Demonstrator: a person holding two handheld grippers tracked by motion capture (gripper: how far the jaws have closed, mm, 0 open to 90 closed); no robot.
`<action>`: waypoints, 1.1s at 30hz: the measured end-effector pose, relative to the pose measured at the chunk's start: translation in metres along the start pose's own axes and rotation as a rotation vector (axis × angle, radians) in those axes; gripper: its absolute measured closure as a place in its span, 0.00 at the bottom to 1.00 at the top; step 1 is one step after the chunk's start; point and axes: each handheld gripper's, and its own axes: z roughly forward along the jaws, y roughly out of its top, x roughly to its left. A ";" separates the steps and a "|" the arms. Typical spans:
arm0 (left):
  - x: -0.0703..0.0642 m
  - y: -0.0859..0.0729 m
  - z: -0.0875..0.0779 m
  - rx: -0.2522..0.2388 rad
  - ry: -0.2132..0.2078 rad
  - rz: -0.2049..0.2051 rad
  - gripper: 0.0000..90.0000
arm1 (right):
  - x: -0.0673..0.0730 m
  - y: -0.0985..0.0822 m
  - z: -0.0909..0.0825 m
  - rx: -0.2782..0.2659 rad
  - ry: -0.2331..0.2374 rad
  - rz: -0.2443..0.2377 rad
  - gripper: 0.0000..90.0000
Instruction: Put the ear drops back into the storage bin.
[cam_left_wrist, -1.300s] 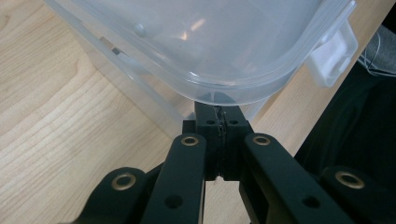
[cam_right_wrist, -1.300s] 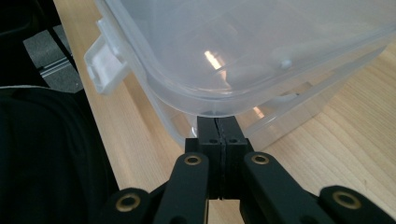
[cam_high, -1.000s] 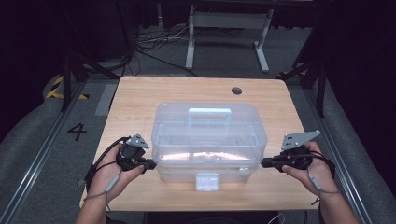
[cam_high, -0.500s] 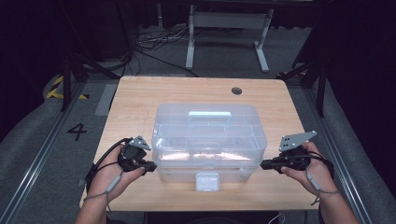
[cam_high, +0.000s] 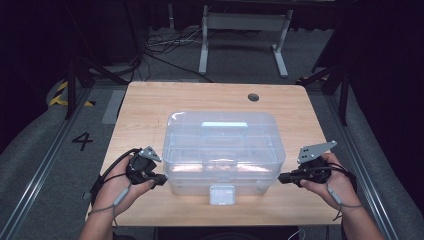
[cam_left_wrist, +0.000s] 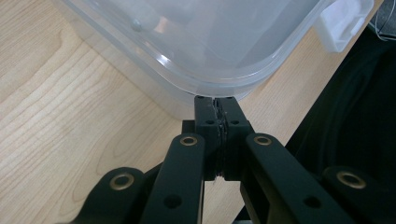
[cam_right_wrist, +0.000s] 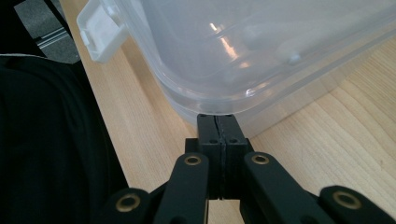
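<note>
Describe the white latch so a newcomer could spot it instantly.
Start at the wooden table, then the clear plastic box at its middle. The white latch sits centred on the box's near wall, low by the tabletop: a small opaque square, unlike the see-through plastic around it.

Clear plastic storage box (cam_high: 223, 150) set upright near middle of bench (cam_high: 150, 107), toward near edge. Rectangular form, rounded corners, translucent walls. Lid closed, seated flush on base. Pale carry handle (cam_high: 224, 126) laid flat in recess on lid top. White latch (cam_high: 222, 194) seen at middle of front wall, folded down against box. Lid rim seen overhanging base at both front corners (cam_left_wrist: 224, 79) (cam_right_wrist: 210, 100). Contents not made out through cloudy plastic.
</note>
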 end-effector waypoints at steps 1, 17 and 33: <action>0.000 0.000 0.000 0.003 0.000 0.001 0.98 | 0.000 0.000 0.000 0.002 0.000 0.000 1.00; 0.000 -0.002 0.002 0.036 -0.008 -0.002 0.95 | -0.002 -0.002 0.002 0.041 0.031 0.009 1.00; 0.005 -0.006 -0.016 -0.051 -0.027 -0.021 0.91 | -0.005 -0.004 -0.008 -0.012 0.025 0.026 1.00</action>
